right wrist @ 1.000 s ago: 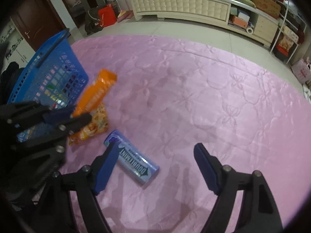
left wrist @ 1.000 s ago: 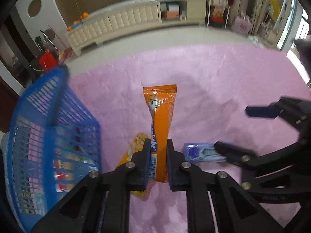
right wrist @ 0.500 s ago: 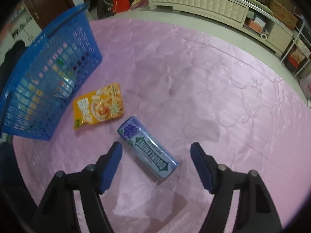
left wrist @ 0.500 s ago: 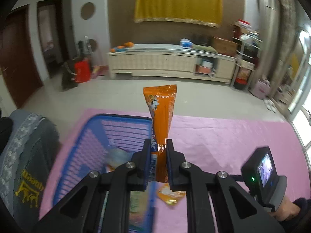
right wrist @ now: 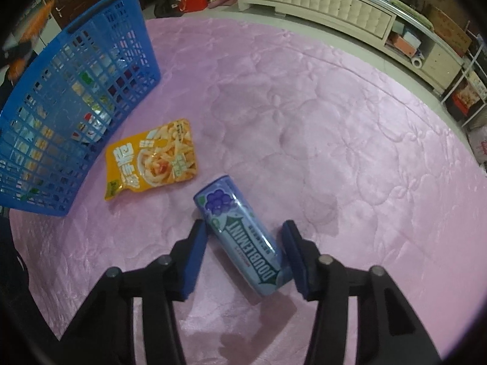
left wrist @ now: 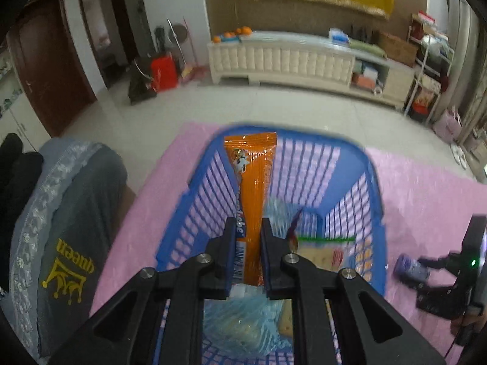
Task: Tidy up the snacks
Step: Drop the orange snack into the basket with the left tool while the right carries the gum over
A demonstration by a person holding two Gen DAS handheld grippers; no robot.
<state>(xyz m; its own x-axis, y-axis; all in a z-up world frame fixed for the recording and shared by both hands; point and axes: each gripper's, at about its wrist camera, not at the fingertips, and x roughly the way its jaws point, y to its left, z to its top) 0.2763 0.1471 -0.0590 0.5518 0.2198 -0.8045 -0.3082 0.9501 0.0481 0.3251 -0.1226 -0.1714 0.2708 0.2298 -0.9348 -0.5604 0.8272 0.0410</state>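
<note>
Jaws: your left gripper [left wrist: 248,252] pinches orange snack stick [left wrist: 252,188] over blue basket [left wrist: 373,188]; right gripper [right wrist: 243,252] just been closing round purple gum tube [right wrist: 240,237], not gripping yet.

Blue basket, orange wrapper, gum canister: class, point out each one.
blue basket [left wrist: 373,182], left wrist view, right rim.
orange wrapper [left wrist: 255,182], left wrist view, mid-pack.
gum canister [right wrist: 243,237], right wrist view, label middle.

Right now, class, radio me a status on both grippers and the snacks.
Left gripper shut on orange snack tube above blue basket. Right gripper, jaws closing, straddles purple gum canister. Noodle packet waits, nothing blocking.
</note>
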